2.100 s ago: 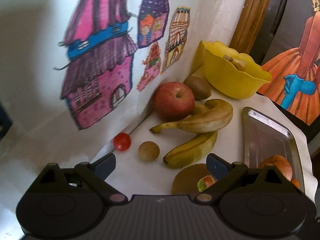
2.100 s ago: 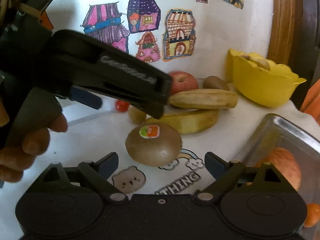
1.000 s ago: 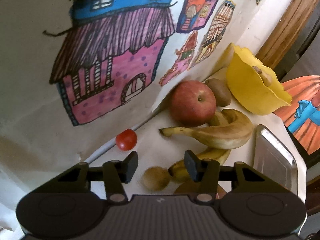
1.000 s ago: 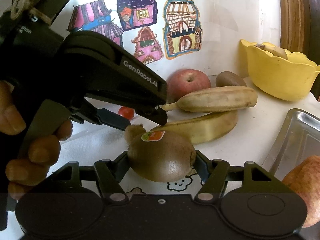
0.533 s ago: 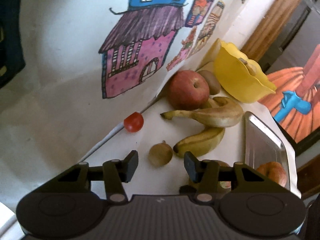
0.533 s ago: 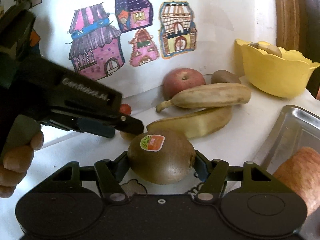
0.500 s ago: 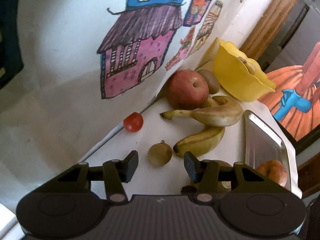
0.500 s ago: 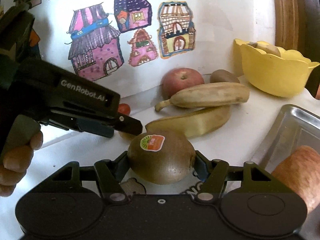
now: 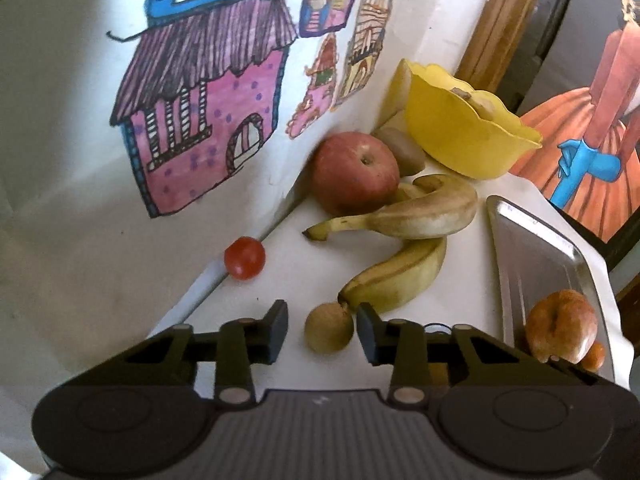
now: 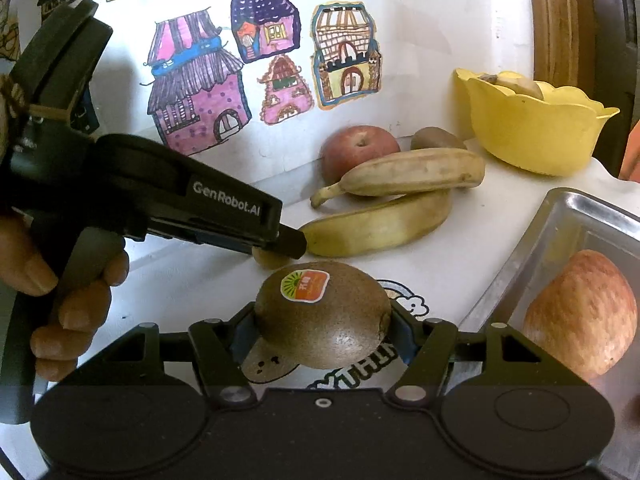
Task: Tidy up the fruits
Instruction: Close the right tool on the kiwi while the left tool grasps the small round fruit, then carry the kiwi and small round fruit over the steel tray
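My left gripper (image 9: 322, 322) points down at a small round brown fruit (image 9: 329, 332) on the white table. Its jaws are closing with that fruit between them; the right pad is nearly on it and a narrow gap shows at the left pad. My right gripper (image 10: 322, 332) is shut on a brown kiwi (image 10: 320, 320) with an orange sticker, held just above the table. Behind lie two bananas (image 9: 420, 212), a red apple (image 9: 356, 172), a second kiwi (image 9: 404, 152) and a cherry tomato (image 9: 245, 258).
A metal tray (image 9: 536, 256) at the right holds an apple (image 9: 560, 330) and a small orange fruit (image 9: 594, 356). A yellow bowl (image 9: 460, 140) stands in the back corner. A wall with house drawings runs close along the left. A hand (image 10: 72, 300) grips the left tool.
The left jaws have narrowed and now flank the small brown fruit, which lay ahead of them before. The left view has rolled slightly. The right gripper still holds the kiwi.
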Demonstrator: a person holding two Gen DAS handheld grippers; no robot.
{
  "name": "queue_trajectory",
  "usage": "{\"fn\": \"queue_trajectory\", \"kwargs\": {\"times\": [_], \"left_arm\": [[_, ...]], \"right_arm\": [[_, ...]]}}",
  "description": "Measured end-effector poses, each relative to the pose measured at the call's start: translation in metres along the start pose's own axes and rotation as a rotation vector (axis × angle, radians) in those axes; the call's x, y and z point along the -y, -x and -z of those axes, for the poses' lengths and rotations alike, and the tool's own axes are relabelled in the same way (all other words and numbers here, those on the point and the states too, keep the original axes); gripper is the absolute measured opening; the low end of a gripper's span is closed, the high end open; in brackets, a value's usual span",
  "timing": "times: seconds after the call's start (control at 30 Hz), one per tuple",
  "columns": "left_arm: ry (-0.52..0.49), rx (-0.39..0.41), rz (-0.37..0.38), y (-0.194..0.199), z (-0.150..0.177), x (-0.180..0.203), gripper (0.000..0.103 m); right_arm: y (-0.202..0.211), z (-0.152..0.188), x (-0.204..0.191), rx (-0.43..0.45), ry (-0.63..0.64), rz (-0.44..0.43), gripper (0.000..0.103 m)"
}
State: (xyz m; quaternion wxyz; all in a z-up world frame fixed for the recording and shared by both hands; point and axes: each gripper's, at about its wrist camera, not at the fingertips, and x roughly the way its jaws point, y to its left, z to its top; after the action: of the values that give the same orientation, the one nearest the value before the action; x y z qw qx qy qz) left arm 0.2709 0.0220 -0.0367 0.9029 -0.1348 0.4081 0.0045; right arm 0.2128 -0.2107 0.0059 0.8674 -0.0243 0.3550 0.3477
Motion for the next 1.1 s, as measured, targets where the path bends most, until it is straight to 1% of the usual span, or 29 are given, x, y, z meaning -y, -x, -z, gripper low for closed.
{"fn": "queue_trajectory", "kwargs": {"times": [0.07, 0.33, 0.57, 0.67, 0.83, 1.1], "left_arm": [[-0.008, -0.006, 0.003, 0.000, -0.001, -0.001, 0.029], [-0.041, -0.027, 0.012, 0.013, 0.015, 0.009, 0.029], [-0.003, -0.050, 0.048, 0.031, 0.032, 0.009, 0.028], [0.010, -0.059, 0.058, 0.038, 0.040, 0.010, 0.028], [-0.007, -0.064, 0.070, 0.047, 0.048, 0.017, 0.028], [-0.046, -0.078, 0.125, 0.056, 0.057, 0.047, 0.028]], "right_arm": [[0.001, 0.001, -0.001, 0.004, -0.002, 0.004, 0.068], [0.009, 0.006, -0.008, 0.004, -0.018, 0.023, 0.068], [0.027, 0.020, -0.011, 0.018, -0.064, 0.016, 0.068], [0.036, 0.027, -0.014, 0.020, -0.076, 0.020, 0.068], [0.058, 0.038, -0.014, 0.029, -0.119, 0.028, 0.068], [0.098, 0.051, -0.011, 0.031, -0.188, 0.062, 0.068]]}}
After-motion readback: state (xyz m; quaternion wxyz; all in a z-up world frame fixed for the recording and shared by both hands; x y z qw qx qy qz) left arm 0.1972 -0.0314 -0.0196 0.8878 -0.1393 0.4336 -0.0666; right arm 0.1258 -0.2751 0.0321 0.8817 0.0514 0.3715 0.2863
